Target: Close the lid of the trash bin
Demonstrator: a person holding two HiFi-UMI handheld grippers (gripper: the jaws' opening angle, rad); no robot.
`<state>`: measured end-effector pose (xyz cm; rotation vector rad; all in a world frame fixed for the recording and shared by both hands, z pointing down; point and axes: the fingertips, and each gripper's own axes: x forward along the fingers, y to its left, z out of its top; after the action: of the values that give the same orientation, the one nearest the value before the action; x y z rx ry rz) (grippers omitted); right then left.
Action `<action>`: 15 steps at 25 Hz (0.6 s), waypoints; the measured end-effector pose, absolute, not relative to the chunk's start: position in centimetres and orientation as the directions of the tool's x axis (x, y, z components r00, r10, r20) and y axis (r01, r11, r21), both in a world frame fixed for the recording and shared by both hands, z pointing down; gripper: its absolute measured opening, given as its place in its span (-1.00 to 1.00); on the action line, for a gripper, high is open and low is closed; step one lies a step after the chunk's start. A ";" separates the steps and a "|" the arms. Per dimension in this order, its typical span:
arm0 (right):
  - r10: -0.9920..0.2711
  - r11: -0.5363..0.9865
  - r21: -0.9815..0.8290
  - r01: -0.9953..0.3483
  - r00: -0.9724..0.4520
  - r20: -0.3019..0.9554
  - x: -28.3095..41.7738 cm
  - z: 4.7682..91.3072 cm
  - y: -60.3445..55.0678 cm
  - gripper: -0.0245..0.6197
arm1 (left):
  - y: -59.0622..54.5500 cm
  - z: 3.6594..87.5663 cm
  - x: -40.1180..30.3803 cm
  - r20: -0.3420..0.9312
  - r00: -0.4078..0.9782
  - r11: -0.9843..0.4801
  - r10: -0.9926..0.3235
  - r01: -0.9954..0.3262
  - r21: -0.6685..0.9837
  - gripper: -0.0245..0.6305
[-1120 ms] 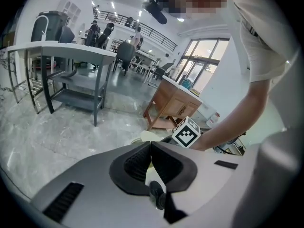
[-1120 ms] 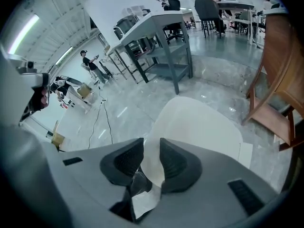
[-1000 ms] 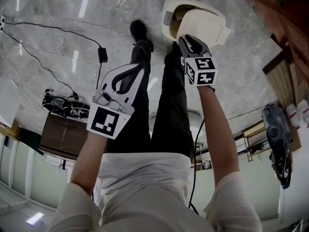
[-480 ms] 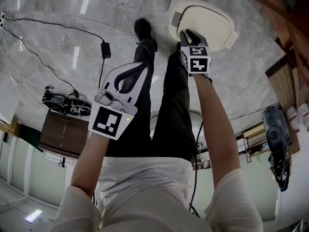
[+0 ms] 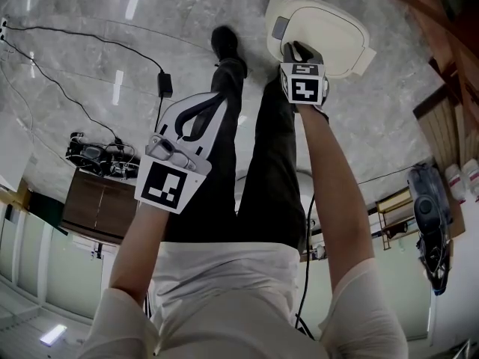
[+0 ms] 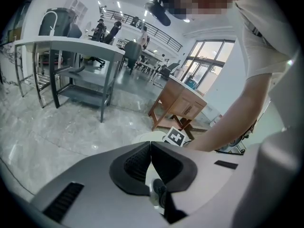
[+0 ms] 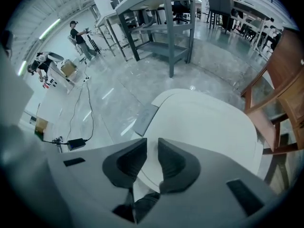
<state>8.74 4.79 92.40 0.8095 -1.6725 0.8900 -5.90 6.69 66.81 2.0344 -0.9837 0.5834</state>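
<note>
The lid (image 5: 323, 30) of the cream plastic trash bin (image 5: 355, 62) looked shut, with the slightly open, empty right tool (image 5: 298, 49) over it and the left tool (image 5: 216, 102) closed on nothing.

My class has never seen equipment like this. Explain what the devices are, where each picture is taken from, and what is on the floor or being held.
A person holds a two-jaw gripper in each hand. The head view looks down from a camera on their head; the other two cameras ride on the grippers. The left gripper is shut and empty, in the air. The right gripper, jaws slightly apart, holds nothing and points at the cream plastic trash bin, whose lid is down, on the grey marble floor.
</note>
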 end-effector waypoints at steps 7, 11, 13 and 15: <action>-0.129 0.554 -0.169 -0.815 -0.285 0.950 9.1 88.2 4.4 -0.67 | 7.0 64.9 -6.2 0.659 0.598 -0.416 -0.456 -0.798 0.437 -0.87; -0.139 0.577 -0.160 -0.801 -0.290 0.947 9.6 84.6 4.5 -0.68 | 6.6 62.8 -6.5 0.638 0.611 -0.457 -0.468 -0.785 0.418 -0.87; -0.150 0.582 -0.153 -0.799 -0.290 0.945 9.8 82.5 4.4 -0.68 | 6.4 61.5 -6.8 0.633 0.613 -0.469 -0.472 -0.783 0.409 -0.87; -0.168 0.580 -0.147 -0.801 -0.295 0.941 9.8 80.1 4.0 -0.69 | 6.0 60.0 -7.1 0.627 0.613 -0.476 -0.481 -0.783 0.401 -0.87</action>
<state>9.83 4.02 80.06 0.7959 -1.7892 0.7755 -7.05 6.00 60.02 2.1583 -0.9896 0.5731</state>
